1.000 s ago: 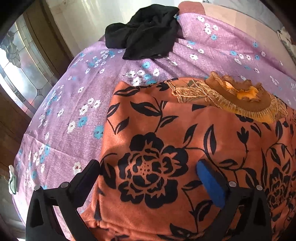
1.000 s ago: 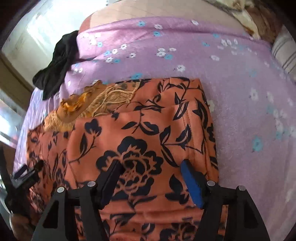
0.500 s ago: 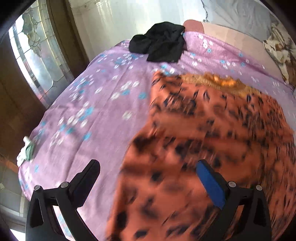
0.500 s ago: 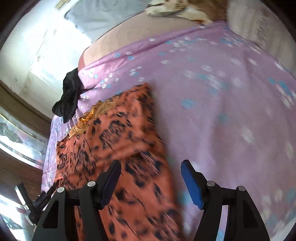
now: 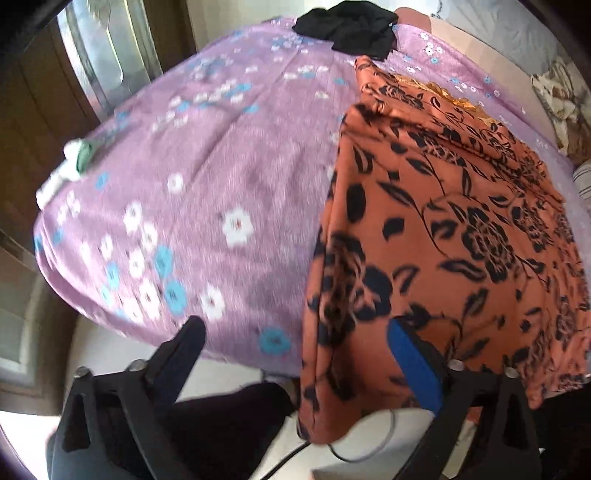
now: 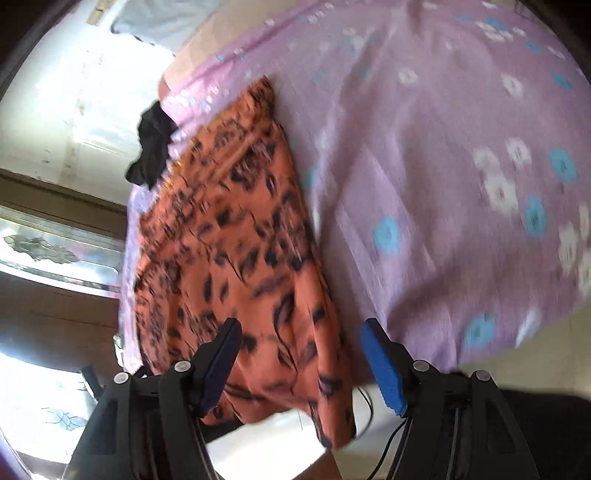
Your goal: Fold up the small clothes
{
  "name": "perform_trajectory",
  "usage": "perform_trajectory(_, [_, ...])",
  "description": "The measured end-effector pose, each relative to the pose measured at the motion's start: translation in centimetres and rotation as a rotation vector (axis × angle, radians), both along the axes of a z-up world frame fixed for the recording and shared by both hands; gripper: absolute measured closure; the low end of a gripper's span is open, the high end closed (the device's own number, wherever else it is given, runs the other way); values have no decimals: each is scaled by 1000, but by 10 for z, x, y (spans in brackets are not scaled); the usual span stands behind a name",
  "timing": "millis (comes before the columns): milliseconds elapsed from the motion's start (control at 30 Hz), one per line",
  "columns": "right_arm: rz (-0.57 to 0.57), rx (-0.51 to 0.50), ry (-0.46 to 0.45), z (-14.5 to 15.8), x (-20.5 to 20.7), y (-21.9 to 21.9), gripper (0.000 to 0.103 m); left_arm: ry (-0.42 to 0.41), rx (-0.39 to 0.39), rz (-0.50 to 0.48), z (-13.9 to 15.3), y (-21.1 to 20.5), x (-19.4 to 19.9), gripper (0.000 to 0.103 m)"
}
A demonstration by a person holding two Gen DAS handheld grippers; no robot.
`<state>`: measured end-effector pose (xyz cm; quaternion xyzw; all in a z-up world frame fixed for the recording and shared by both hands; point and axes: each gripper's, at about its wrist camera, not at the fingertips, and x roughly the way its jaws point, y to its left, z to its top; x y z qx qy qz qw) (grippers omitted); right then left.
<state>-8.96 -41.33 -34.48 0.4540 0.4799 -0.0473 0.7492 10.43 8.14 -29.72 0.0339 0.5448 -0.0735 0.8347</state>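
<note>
An orange garment with a black floral print [image 5: 443,229] is spread on a bed under a purple flowered bedsheet [image 5: 192,192], its near hem hanging over the bed's edge. A crumpled black garment [image 5: 347,27] lies at the far end. The left tongs [image 5: 295,354] are seen wide and closing, nothing gripped, the garment's left edge between them. The right tongs [image 6: 299,354] are held partly open over the right hem. Judged: a fold is being set up; next, both hem corners need gripping.
</note>
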Motion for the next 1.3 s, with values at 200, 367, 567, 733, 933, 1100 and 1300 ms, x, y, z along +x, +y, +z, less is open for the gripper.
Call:
perform_trajectory(200, [35,-9,121,-15,-5,22,32,79,-75,29,-15,14,-9,49])
perform_trajectory(367, [35,6,188,-38,-4,35,32,193,-165,39,-29,19,-9,29])
perform_trajectory(567, [70,2,212,-45,-2,49,65,225,-101,-2,-49,3,-12,23])
perform_trajectory(733, [101,-36,199,-40,-3,61,93,259,-260,-24,-53,7,-20,92])
perform_trajectory(933, [111,-13,113,-16,-8,60,94,213,-305,-54,-32,7,-23,96])
perform_trajectory(1100, [103,78,-19,16,-5,50,94,172,-411,-103,13,17,-12,96])
perform_trajectory(1300, [85,180,-183,47,18,39,94,115,-530,-124,59,15,21,96])
